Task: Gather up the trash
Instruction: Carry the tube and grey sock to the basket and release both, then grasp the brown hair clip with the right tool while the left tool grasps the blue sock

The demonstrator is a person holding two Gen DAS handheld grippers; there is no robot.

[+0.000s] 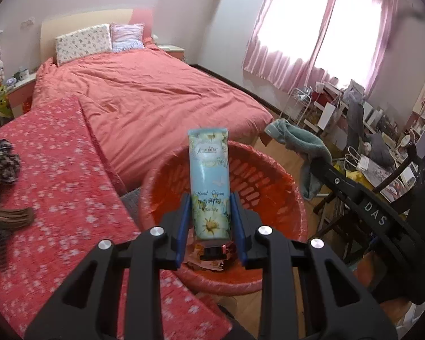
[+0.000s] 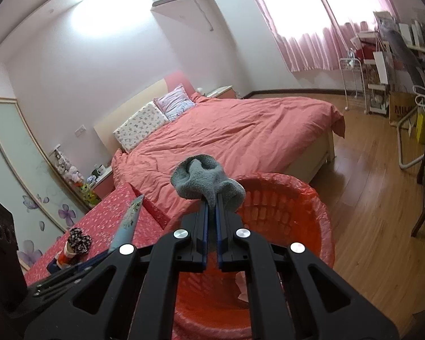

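Left claw (image 1: 211,221) is clamped on a hand cream tube (image 1: 209,181), its long axis running out along the fingers, cap toward the camera. Its crimped end reaches out above the red basket (image 1: 269,181), whose open mouth lies directly below the tube. Right claw (image 2: 211,212), jaws together, pinches a grey sock (image 2: 206,181) above the basket's rim on the bed side. Both loads look ready to drop; the tube seems better centred over the basket.
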